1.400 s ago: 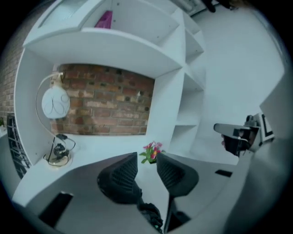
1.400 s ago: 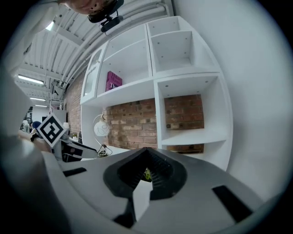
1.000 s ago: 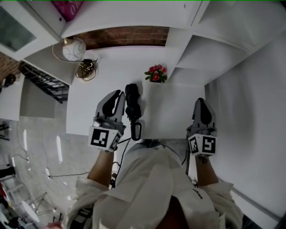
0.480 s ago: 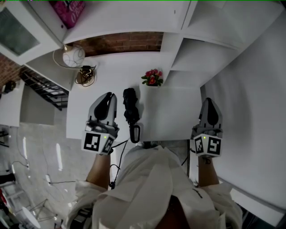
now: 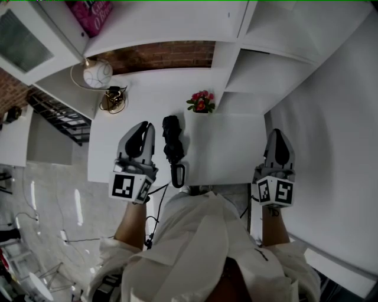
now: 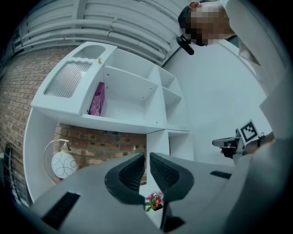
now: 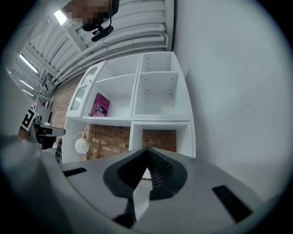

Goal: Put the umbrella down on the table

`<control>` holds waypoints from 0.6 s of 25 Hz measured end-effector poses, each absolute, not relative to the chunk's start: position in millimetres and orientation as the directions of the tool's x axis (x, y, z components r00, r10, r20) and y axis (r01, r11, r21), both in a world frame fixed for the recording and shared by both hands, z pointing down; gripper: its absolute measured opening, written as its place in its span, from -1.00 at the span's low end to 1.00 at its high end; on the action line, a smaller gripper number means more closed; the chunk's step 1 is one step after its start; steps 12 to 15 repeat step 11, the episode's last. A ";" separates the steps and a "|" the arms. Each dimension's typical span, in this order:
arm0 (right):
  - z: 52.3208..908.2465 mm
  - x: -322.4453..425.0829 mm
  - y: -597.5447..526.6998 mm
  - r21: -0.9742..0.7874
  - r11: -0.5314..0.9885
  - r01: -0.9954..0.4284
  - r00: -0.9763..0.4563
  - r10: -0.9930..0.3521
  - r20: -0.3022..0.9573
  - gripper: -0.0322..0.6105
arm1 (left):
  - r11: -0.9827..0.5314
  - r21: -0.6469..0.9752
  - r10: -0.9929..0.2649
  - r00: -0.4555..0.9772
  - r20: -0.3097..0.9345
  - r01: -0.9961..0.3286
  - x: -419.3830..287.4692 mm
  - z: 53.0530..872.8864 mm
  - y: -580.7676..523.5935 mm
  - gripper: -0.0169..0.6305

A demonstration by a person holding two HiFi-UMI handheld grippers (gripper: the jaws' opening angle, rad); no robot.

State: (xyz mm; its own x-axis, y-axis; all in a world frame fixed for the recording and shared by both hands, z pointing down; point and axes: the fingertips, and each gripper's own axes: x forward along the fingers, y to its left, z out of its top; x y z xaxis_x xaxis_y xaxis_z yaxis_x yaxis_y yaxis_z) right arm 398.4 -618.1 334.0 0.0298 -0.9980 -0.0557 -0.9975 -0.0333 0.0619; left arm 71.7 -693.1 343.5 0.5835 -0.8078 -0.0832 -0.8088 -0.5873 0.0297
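Note:
A folded black umbrella (image 5: 173, 144) lies on the white table (image 5: 230, 147), its loop handle (image 5: 178, 174) at the near edge. My left gripper (image 5: 142, 127) hovers just left of the umbrella, apart from it, shut and empty. In the left gripper view my left gripper (image 6: 147, 157) has its ribbed pads almost together with nothing between them. My right gripper (image 5: 279, 134) hangs over the table's right edge, far from the umbrella. My right gripper (image 7: 146, 151) shows its tips meeting, empty. Neither gripper view shows the umbrella.
A small pot of red flowers (image 5: 201, 102) stands behind the umbrella. A round white lamp (image 5: 96, 74) and a gold ornament (image 5: 114, 98) sit at the back left. White shelves with a pink book (image 5: 91, 12) rise behind; a white wall is on the right.
Since a second ago both grippers have drawn back and apart, the left one leaving the umbrella's side. The umbrella stays lying on the table. Nothing differs over the last half second.

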 end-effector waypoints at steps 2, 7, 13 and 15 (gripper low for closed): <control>334.8 398.6 -618.3 0.061 -0.033 -0.998 0.030 -0.998 -0.055 -0.85 | -0.589 0.027 -0.807 0.586 -0.076 -0.808 71.2 345.8 -693.2 -0.78; 335.4 400.2 -621.1 0.059 -0.035 -0.998 0.032 -0.998 -0.051 -0.85 | -0.581 0.033 -0.813 0.579 -0.063 -0.813 70.3 346.3 -696.7 -0.78; 335.0 400.7 -623.3 0.056 -0.032 -0.998 0.029 -0.998 -0.048 -0.85 | -0.586 0.031 -0.810 0.583 -0.069 -0.810 73.0 343.6 -697.8 -0.78; 335.0 400.7 -623.3 0.056 -0.032 -0.998 0.029 -0.998 -0.048 -0.85 | -0.586 0.031 -0.810 0.583 -0.069 -0.810 73.0 343.6 -697.8 -0.78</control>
